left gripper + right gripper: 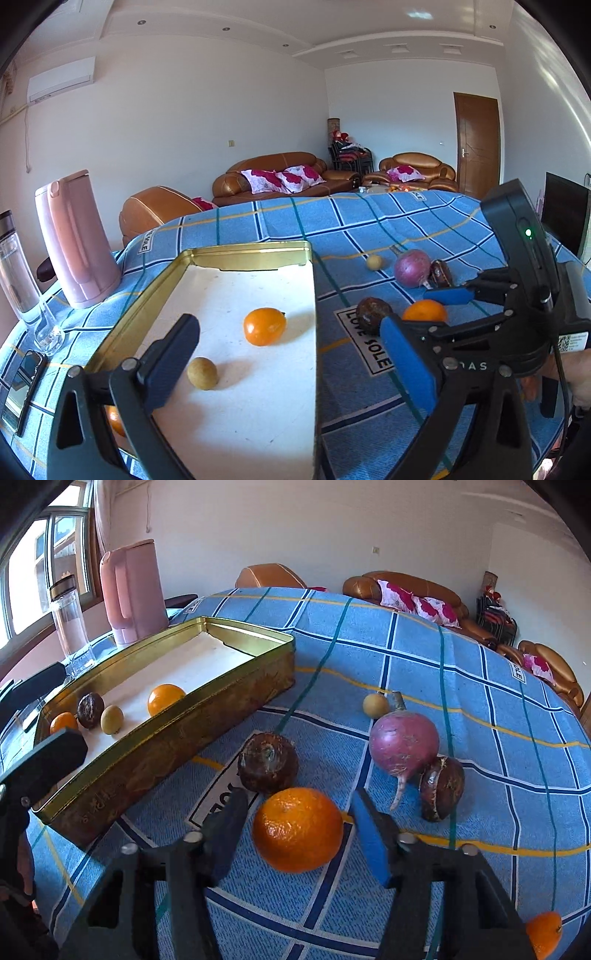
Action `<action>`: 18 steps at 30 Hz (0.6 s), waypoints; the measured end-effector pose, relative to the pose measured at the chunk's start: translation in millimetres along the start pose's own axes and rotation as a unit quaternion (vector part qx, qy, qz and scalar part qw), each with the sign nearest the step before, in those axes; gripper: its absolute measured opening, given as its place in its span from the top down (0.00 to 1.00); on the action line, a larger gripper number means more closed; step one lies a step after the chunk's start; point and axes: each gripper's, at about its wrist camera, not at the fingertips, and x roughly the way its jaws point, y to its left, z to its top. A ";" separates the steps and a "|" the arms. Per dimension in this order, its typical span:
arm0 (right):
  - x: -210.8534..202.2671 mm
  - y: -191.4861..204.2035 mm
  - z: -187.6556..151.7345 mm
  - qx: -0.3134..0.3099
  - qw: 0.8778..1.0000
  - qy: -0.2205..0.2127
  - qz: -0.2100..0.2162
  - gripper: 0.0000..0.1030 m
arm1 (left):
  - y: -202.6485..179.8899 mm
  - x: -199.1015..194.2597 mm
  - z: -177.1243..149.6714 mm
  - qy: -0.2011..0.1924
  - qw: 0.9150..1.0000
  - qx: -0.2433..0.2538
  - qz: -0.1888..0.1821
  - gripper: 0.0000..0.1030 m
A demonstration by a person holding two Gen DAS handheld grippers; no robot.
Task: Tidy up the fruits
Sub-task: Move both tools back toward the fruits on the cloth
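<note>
A gold tin box [255, 249] [177, 738] with a white floor stands on the blue checked cloth. In it lie an orange [264, 326] [165, 698], a small yellow-green fruit [202, 373] [112, 714], a dark passion fruit [90, 710] and another orange [63, 722]. My left gripper [291, 362] is open and empty over the box. My right gripper [299, 834] [417, 314] is open, its fingers on either side of a mandarin [297, 829] [424, 311] on the cloth, not closed on it. A dark passion fruit [267, 762] [373, 314] lies just beyond it.
A purple radish [403, 743] [412, 267], a split dark fruit [441, 788], a small tan fruit [375, 705] and an orange at the near right edge [543, 932] lie on the cloth. A pink kettle [75, 240], a glass bottle [16, 273] and a phone [22, 387] stand left.
</note>
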 end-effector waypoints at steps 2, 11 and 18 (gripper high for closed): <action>-2.0 -1.4 -1.3 0.002 1.000 -0.002 0.003 0.52 | -4.8 2.9 1.0 0.004 1.000 0.005 -0.005 0.02; -32.2 -27.2 -11.5 0.034 0.997 -0.064 -0.017 0.78 | -40.8 18.3 16.4 0.011 0.999 0.027 -0.043 0.03; -43.2 -39.2 -12.6 0.044 0.995 -0.085 0.014 0.29 | -34.9 27.7 18.6 0.014 1.000 0.022 -0.017 0.07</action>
